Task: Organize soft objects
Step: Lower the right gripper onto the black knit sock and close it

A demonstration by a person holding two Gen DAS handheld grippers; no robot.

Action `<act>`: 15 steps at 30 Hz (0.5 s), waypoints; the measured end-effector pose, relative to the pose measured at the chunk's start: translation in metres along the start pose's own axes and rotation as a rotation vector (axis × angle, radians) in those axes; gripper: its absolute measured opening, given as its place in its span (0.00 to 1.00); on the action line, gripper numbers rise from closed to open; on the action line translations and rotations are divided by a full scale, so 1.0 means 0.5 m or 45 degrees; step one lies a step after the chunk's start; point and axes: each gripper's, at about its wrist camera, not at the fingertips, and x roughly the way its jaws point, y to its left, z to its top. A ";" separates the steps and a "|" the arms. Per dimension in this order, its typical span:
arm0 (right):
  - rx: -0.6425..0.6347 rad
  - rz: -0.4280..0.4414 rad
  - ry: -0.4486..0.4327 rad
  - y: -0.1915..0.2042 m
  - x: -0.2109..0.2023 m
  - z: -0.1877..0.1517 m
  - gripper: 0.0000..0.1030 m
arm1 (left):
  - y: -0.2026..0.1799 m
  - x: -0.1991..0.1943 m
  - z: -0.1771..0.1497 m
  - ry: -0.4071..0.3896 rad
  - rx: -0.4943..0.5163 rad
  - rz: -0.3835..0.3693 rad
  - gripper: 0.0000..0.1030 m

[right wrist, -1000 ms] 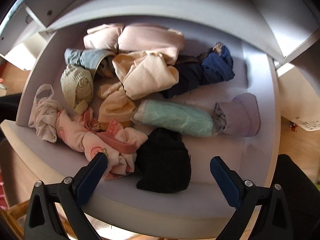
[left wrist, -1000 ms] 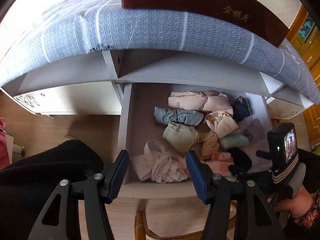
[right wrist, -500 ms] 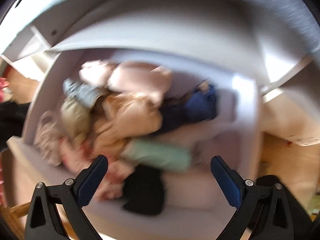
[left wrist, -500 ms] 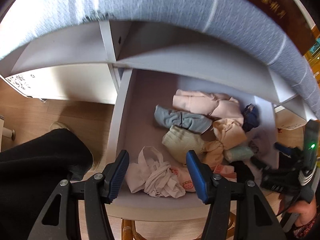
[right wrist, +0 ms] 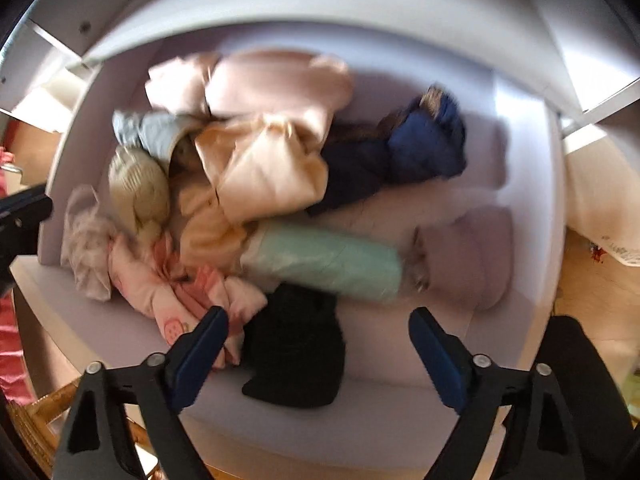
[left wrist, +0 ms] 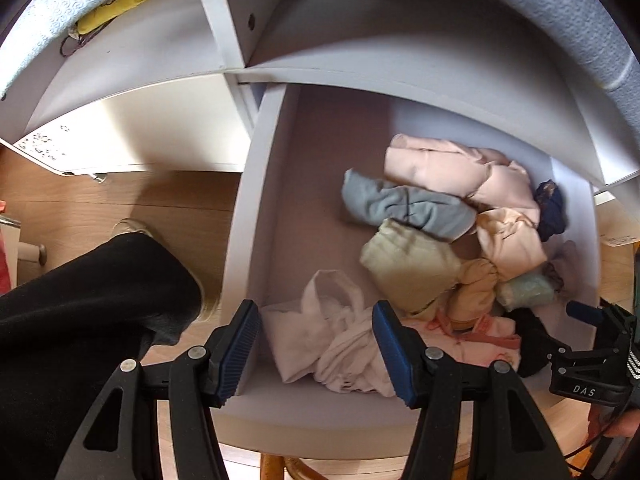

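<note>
Hanging over the near left corner of the open drawer (left wrist: 256,208), the left gripper (left wrist: 316,348) stands with its jaws spread and nothing clenched. A crumpled white garment (left wrist: 320,340) lies between and below the two blue pads, inside the drawer at its front left; whether a pad brushes the cloth cannot be told from this view.

Over the front middle of the drawer the right gripper (right wrist: 318,354) has its jaws released, though they have just been closing somewhat. A black knitted item (right wrist: 296,348) lies in the gap between them, below the fingers and nearer the left one; no pad presses on it. Just beside the left finger lies a pink printed garment (right wrist: 172,300).

Further back lie a mint green roll (right wrist: 328,260), a mauve bundle (right wrist: 468,256), a navy bundle (right wrist: 420,148), cream and peach garments (right wrist: 264,172) heaped in the middle, a pale green ribbed bundle (left wrist: 408,264) and a grey-blue roll (left wrist: 404,208).

The right wrist view is smeared by motion, so fabric detail and edges are unclear. In the left wrist view the right gripper's body cuts off the drawer's front right corner, and a person's dark trouser leg (left wrist: 80,320) fills the lower left.
</note>
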 end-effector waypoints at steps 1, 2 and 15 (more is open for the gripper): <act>0.012 0.004 0.023 -0.003 0.016 -0.001 0.84 | 0.001 0.004 0.002 0.007 0.000 0.010 0.58; 0.029 0.014 0.054 -0.006 0.022 -0.002 0.83 | 0.001 0.007 0.002 0.014 -0.001 0.014 0.58; 0.094 0.178 0.212 -0.057 0.101 -0.018 0.48 | 0.009 0.039 -0.032 0.051 -0.012 0.013 0.58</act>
